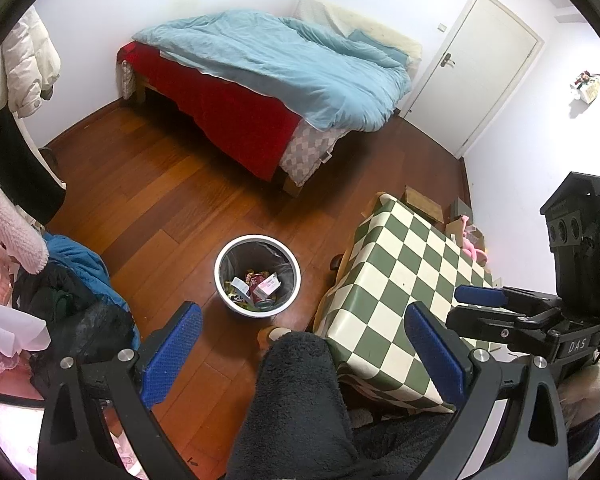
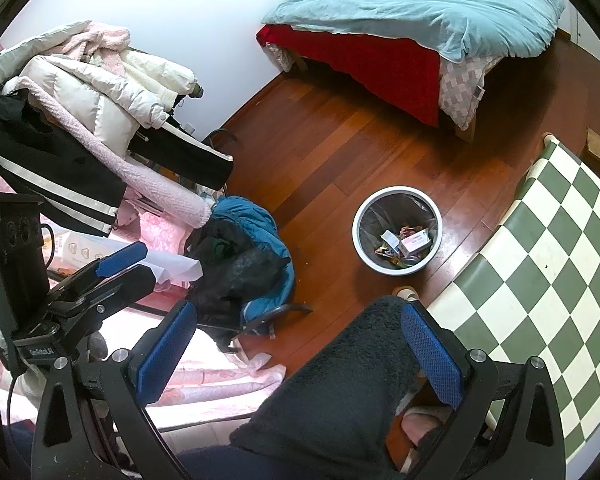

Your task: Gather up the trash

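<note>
A white round trash bin [image 1: 257,276] with a dark liner stands on the wooden floor. It holds several wrappers and a small pink-and-white box [image 1: 269,285]. It also shows in the right wrist view [image 2: 397,231]. My left gripper [image 1: 303,356] is open and empty, held high above the floor, short of the bin. My right gripper [image 2: 298,358] is open and empty too. It shows from the side in the left wrist view [image 1: 482,306] over the checkered table [image 1: 404,280]. My left gripper shows at the left of the right wrist view [image 2: 128,266].
A bed [image 1: 268,80] with a blue quilt stands at the back, a white door [image 1: 476,68] to its right. Clothes [image 2: 100,120] hang and pile at the left over a chair [image 2: 244,264]. My dark-trousered knee [image 1: 296,400] is below both grippers. Cardboard boxes [image 1: 424,200] lie behind the table.
</note>
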A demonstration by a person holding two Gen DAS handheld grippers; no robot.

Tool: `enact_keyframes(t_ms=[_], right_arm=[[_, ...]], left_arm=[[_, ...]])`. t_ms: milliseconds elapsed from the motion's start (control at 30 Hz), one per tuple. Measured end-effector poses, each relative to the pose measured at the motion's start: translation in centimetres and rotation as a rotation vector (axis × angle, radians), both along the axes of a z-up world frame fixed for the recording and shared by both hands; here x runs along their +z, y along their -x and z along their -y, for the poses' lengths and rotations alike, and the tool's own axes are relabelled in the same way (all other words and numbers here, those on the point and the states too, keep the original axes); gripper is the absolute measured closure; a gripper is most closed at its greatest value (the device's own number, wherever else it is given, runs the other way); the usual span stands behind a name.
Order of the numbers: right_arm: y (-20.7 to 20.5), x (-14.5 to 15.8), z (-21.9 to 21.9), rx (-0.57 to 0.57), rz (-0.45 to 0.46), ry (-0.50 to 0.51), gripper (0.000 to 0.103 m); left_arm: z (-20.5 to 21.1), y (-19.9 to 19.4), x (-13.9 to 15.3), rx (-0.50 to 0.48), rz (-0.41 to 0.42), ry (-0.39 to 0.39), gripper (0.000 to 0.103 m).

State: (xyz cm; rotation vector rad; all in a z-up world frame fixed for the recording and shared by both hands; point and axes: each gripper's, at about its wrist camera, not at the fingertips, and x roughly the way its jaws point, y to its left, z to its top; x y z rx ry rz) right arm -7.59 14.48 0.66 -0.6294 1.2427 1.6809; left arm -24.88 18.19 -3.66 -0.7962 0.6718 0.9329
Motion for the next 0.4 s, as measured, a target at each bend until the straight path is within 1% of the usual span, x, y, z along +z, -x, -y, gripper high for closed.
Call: enact_keyframes(t_ms=[400], right_arm=[[0.09, 0.02, -0.09, -0.003, -0.001, -0.001, 0.0]], left_arm=[[-0.09, 0.1, 0.2, 0.002, 0.007, -0.005, 0.0]])
